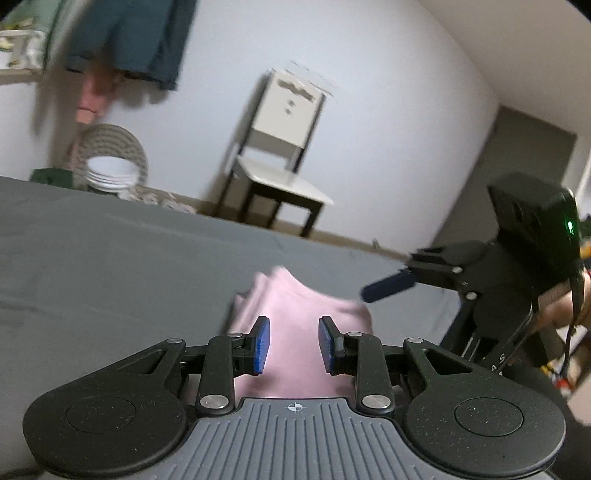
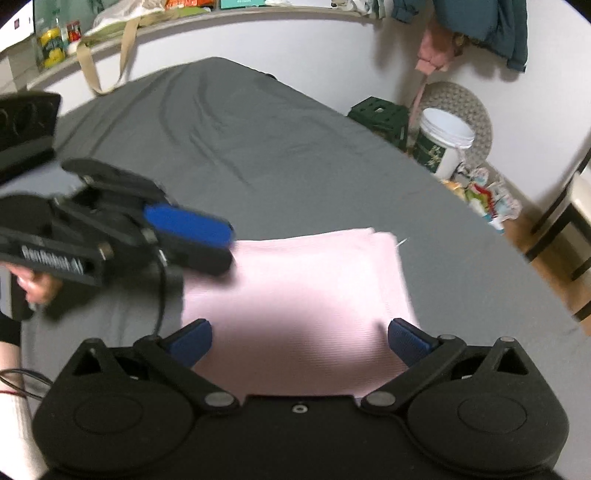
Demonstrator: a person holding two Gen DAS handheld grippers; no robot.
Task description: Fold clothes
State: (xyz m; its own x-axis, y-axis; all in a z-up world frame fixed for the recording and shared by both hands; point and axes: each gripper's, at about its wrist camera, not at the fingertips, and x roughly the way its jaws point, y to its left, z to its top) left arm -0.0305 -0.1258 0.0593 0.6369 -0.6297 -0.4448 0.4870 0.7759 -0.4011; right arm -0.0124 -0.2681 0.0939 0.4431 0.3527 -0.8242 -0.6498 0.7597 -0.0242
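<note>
A folded pink garment [image 2: 295,288] lies flat on the grey bed sheet [image 2: 240,147], in several neat layers. My right gripper [image 2: 301,343] hovers over its near edge, fingers spread wide and holding nothing. In the left wrist view the pink garment [image 1: 295,306] shows just beyond my left gripper [image 1: 294,345], which stands open with a moderate gap and nothing pinched. The left gripper [image 2: 221,240] also appears over the garment's left edge, blurred. The right gripper [image 1: 388,288] reaches in from the right, above the garment's far corner.
A white chair with dark legs [image 1: 280,173] stands by the wall. A white bucket [image 2: 443,144], a green crate [image 2: 380,116] and small clutter sit on the floor beside the bed. Clothes [image 2: 480,26] hang on the wall. A hand [image 2: 37,284] holds the left gripper.
</note>
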